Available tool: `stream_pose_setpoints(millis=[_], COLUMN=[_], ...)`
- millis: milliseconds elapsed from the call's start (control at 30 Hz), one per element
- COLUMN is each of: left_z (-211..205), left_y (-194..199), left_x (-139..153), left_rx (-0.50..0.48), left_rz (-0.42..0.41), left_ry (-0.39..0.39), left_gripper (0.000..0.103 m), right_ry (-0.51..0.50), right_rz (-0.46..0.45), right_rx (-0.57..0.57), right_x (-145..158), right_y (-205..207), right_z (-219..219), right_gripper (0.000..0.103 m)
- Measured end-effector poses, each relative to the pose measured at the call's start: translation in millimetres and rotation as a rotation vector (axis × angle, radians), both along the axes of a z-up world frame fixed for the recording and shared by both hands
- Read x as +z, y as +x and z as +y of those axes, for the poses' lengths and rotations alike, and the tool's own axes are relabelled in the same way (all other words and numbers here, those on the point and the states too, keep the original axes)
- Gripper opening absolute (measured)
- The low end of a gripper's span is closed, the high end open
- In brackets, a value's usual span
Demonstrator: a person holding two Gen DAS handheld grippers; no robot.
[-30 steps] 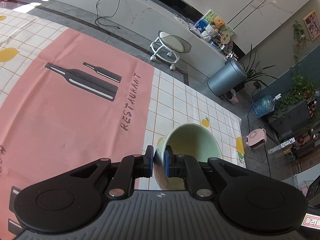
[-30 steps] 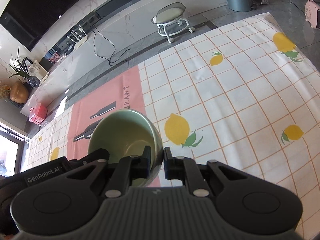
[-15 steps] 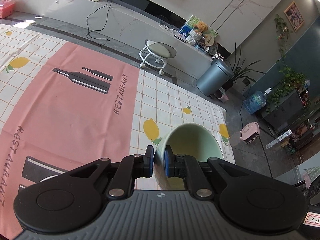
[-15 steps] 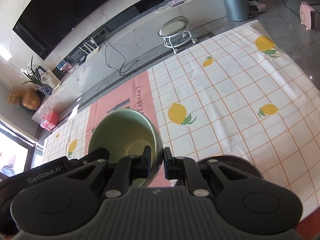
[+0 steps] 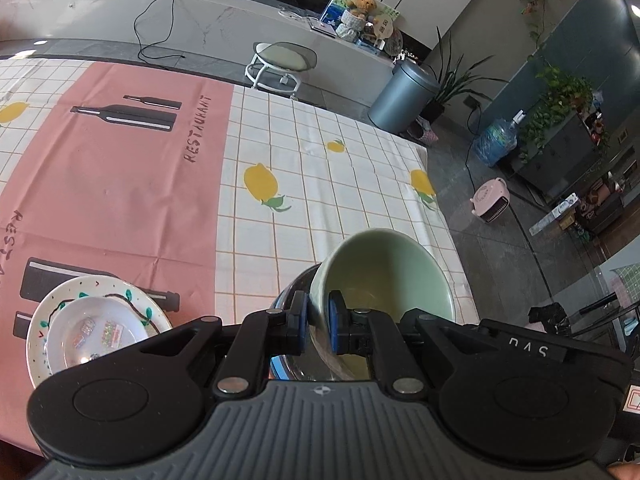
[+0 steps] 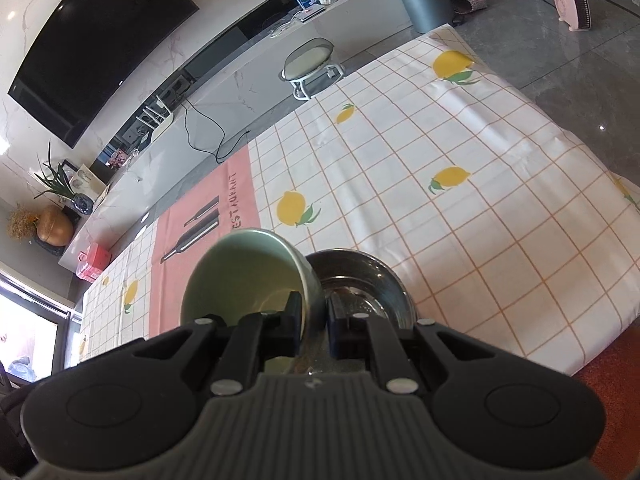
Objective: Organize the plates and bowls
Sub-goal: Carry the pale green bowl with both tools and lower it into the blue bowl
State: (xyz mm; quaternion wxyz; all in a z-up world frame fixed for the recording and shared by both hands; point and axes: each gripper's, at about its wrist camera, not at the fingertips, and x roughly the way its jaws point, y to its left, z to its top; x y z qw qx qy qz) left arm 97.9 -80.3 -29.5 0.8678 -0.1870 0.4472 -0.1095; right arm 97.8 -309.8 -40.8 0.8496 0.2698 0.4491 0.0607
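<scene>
A checked lemon-print cloth (image 5: pixel 340 184) with a pink panel covers the counter; beyond it stand a stool (image 5: pixel 282 60), a grey bin (image 5: pixel 402 96) and a wall TV (image 6: pixel 96 40). Both tools clamp one pale green bowl (image 5: pixel 384 272) — glossy, tilted — near the counter's near edge: left tool (image 5: pixel 318 322) on one rim, right tool (image 6: pixel 314 320) on the other. Under it sits a steel bowl (image 6: pixel 360 280). A painted plate (image 5: pixel 52 308) holding a white dish (image 5: pixel 92 328) lies toward the near left corner.

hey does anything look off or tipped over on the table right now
Nothing spilled or broken. The green bowl is tilted steeply, but both grippers, left and right, pinch its rim above the steel bowl. A small white dish sits neatly on the painted plate.
</scene>
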Motion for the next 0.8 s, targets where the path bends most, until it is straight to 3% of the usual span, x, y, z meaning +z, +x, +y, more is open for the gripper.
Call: stream_pose_setpoints(millis=[400, 667, 800], left_z=[-6.2, -20.0, -20.7], left_y=[-3.6, -5.1, -5.3], left_x=[-21.8, -18.7, -18.2], left_rx=[-0.017, -0.065, -0.079], left_rz=[0.079, 0.024, 0.013], left_ry=[0.055, 0.161, 0.172], left_gripper=[0.011, 0.013, 0.013], right_ry=[-0.014, -0.021, -0.025], right_rz=[0.051, 0.090, 0.097], right_rx=[0.025, 0.047, 0.052], right_x=[-27.5, -43.6, -49.4], right_y=[-3.2, 5.3, 7.8], right_z=[-1.5, 0.7, 1.0], right_gripper=[0.011, 0.009, 0.007])
